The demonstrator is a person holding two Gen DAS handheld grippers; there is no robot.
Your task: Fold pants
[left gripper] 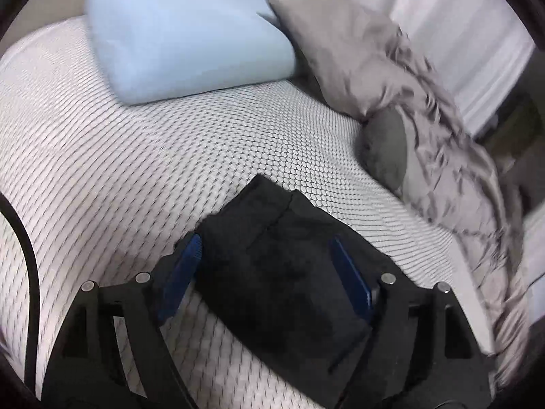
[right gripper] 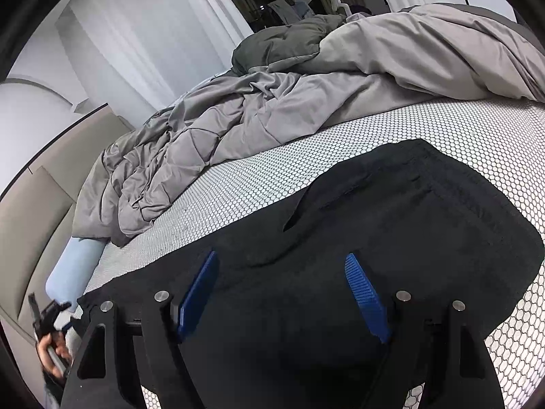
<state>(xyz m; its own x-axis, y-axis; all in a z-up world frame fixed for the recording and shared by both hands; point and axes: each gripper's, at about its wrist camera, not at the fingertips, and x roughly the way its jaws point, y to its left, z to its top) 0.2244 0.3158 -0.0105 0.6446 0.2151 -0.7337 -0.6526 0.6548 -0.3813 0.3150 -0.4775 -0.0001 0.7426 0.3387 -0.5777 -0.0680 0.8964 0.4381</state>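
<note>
Black pants (left gripper: 272,259) lie on the white honeycomb-patterned mattress (left gripper: 136,156). In the left wrist view one narrow end of them runs between my blue fingers. My left gripper (left gripper: 265,248) is open, its pads either side of the cloth, just above it. In the right wrist view the pants (right gripper: 391,238) spread wide, with a pocket slit and the waistband toward the far right. My right gripper (right gripper: 282,266) is open just above the cloth. The left gripper, in a hand, shows at the far left edge of the right wrist view (right gripper: 51,320).
A light blue pillow (left gripper: 184,34) lies at the head of the mattress and also shows in the right wrist view (right gripper: 73,269). A crumpled grey duvet (right gripper: 272,102) covers the far side of the bed, seen also in the left wrist view (left gripper: 425,109). White curtains (right gripper: 136,27) hang behind.
</note>
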